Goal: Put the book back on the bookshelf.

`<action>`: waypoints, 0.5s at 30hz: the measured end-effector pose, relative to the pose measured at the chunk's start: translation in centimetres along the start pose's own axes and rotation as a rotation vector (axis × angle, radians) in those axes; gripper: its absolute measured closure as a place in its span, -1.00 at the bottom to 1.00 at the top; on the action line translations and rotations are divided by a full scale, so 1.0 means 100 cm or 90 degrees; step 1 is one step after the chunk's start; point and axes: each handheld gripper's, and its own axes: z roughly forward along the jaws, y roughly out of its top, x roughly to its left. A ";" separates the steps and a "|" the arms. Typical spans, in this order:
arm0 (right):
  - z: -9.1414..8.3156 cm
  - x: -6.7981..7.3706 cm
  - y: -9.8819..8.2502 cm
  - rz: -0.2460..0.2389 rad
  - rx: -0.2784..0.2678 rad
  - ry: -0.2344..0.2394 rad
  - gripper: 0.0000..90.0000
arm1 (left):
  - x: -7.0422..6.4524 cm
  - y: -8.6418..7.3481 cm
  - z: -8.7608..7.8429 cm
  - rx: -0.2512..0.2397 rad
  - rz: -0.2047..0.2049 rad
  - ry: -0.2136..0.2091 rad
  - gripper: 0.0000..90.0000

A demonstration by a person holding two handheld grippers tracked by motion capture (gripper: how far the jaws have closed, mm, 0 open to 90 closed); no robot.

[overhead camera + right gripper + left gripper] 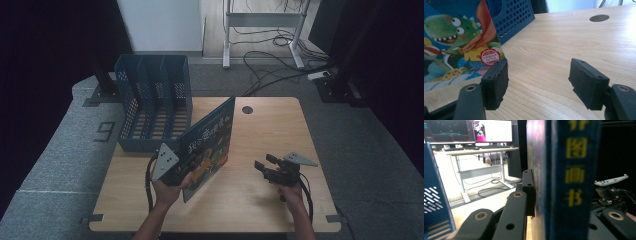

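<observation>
My left gripper clamps the picture book by its spine edge, holding it upright, presumably for slotting into the blue file rack beyond. My right gripper hovers wide, empty, beside it.

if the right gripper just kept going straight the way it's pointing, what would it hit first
Probably nothing soon: the open right gripper points across bare table. The picture book stands off to one side of its line, the blue file rack behind that. Depth is hard to judge.
</observation>
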 end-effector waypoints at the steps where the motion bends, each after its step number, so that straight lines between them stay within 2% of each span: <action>1: 0.000 0.000 0.000 0.000 0.001 0.000 -0.32 | 0.001 0.001 -0.001 -0.001 0.001 0.001 0.82; 15: 0.002 -0.001 -0.002 0.001 0.010 -0.002 -0.31 | 0.015 0.015 -0.016 -0.024 -0.002 0.023 0.82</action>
